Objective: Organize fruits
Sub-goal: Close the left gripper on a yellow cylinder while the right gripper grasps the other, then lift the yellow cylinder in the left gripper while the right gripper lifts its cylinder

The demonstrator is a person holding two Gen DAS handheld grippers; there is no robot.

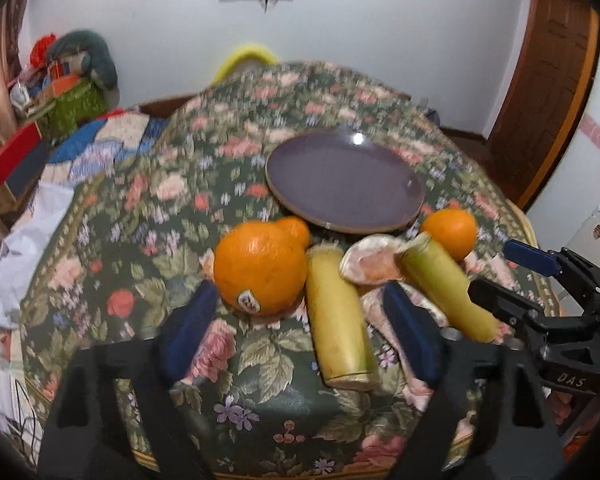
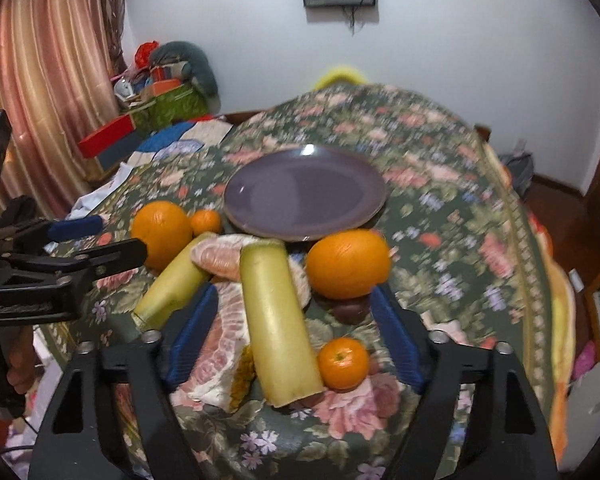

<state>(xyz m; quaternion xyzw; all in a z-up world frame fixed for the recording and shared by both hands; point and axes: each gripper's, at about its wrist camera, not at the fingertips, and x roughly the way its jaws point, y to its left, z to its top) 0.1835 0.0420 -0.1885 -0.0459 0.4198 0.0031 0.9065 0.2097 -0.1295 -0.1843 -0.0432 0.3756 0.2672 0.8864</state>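
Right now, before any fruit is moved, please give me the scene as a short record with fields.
surface: table with floral cloth
plate: purple plate, nothing on it
fruit: large orange, second orange, two small mandarins, two yellow-green stalks, peeled pomelo pieces, all on the cloth in front of the plate
left gripper: open, holding nothing
right gripper: open, holding nothing, low over one stalk
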